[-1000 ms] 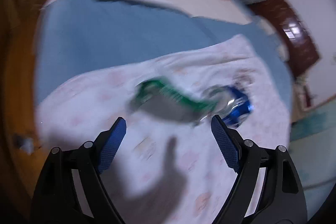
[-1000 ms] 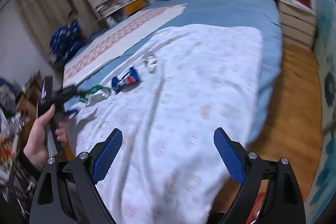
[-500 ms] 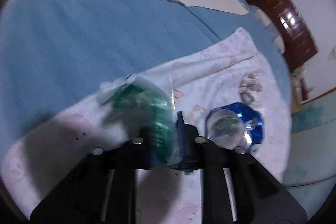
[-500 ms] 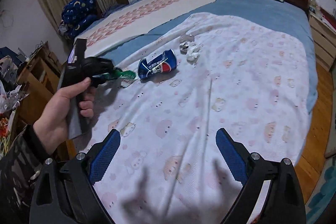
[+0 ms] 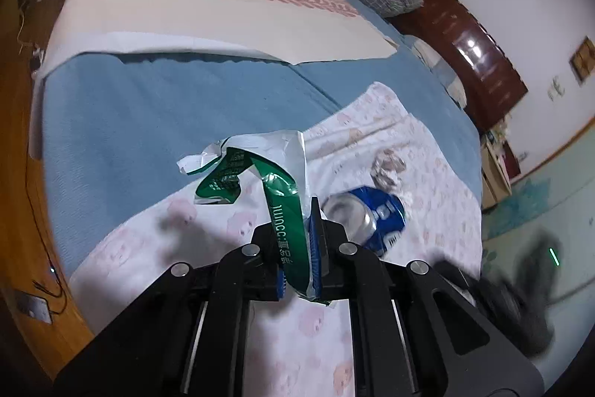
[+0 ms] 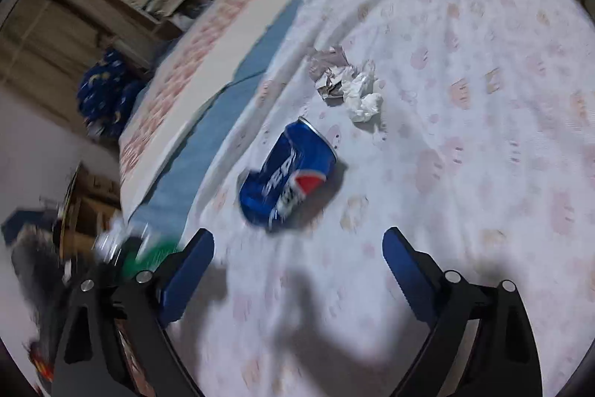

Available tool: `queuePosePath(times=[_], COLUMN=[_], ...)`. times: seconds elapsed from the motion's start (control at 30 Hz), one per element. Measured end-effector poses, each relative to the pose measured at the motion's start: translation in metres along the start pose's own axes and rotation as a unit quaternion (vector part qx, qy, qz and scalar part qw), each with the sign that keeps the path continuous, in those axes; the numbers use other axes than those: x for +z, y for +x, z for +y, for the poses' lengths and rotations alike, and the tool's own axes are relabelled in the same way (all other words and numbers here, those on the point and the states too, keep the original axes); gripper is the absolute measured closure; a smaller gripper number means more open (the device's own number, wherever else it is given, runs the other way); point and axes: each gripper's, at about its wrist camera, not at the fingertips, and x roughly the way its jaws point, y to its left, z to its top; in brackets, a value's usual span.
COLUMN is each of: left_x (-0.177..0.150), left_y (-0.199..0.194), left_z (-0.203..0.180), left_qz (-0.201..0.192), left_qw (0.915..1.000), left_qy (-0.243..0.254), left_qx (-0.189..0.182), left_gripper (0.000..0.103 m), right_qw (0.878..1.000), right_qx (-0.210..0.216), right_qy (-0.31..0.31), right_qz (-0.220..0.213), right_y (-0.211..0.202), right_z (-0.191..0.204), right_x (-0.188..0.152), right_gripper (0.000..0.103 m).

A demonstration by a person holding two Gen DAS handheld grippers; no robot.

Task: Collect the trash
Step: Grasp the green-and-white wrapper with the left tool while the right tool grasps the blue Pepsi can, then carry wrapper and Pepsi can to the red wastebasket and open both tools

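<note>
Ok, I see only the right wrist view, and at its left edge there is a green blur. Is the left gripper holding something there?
Observer: Yes. The left gripper is shut on a green and white wrapper, which is pinched between its two blue pads.
Operator: Is the whole wrapper inside the grip?
Observer: No. Only one green end is clamped; the torn white end curls free beyond the fingertips.
Operator: And how does the can look from that side?
Observer: The left wrist view shows the silver end of the blue can, which lies on the pink-patterned sheet just to the right of the left gripper.
</note>
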Motion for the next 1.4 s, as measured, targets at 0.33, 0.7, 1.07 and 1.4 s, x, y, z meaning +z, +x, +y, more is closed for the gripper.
queuePosePath(times=[0.33, 0.7, 1.07, 1.4], left_x=[-0.006, -0.019, -0.111, -0.253], left_y=[-0.008, -0.017, -0.072, -0.126], left_z=[-0.021, -0.052, -0.19, -0.342], left_qz=[0.001, -0.002, -0.04, -0.022], left_qw=[0.9986, 0.9959, 0.9653, 0.9105], left_qy=[0.052, 0.091, 0.254, 0.381], left_qx=[0.01, 0.003, -0.047, -0.159], left_gripper=[0.093, 0.093, 0.093, 0.093], right_qw=[0.998, 0.998, 0.987, 0.951], right_qx=[0.011, -0.019, -0.044, -0.206], right_qy=[0.044, -0.067, -0.107, -0.087], right_qz=[0.047, 0.002, -0.114, -0.213], right_y=[0.084, -0.008, -0.269, -0.464], right_z=[0.009, 0.019, -0.068, -0.217], right_x=[0.024, 0.014, -0.041, -0.179], right_gripper=[0.075, 0.082, 0.083, 0.083])
